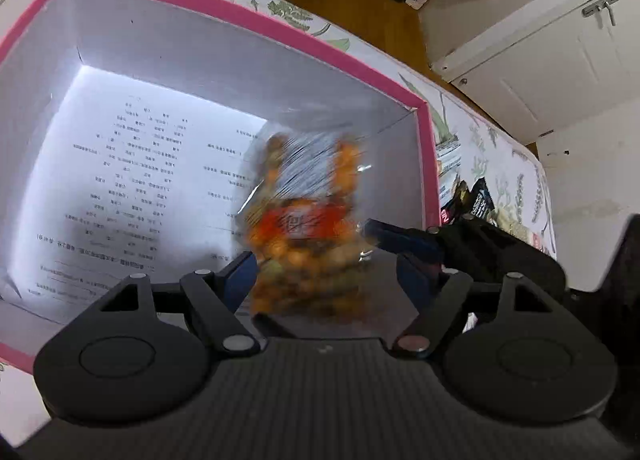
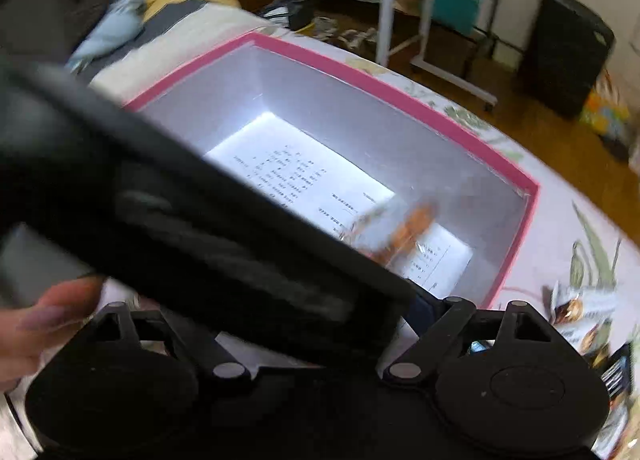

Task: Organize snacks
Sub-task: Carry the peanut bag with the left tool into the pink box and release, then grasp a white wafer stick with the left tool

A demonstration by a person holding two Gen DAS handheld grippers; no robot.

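Observation:
A pink-rimmed box [image 1: 248, 19] with white inner walls stands open on a floral cloth, and a printed sheet [image 1: 140, 179] lies on its floor. My left gripper [image 1: 328, 276] hangs over the box's near right part. A clear bag of orange mixed snacks [image 1: 304, 219] with a red label shows blurred between its jaws. The pads do not press on it, and a gap shows on the right side. The right gripper's blue finger [image 1: 384, 236] reaches in from the right, beside the bag. In the right wrist view, the left gripper's body [image 2: 200, 219] hides most of my right gripper [image 2: 320, 300], whose linkage is spread wide. The bag [image 2: 404, 232] shows over the box [image 2: 400, 91].
More snack packets [image 1: 472, 199] lie on the cloth right of the box, and the packets [image 2: 580, 316] also show in the right wrist view. A white cabinet [image 1: 540, 59] stands beyond the bed edge. A hand [image 2: 40, 320] holds the left tool at the lower left.

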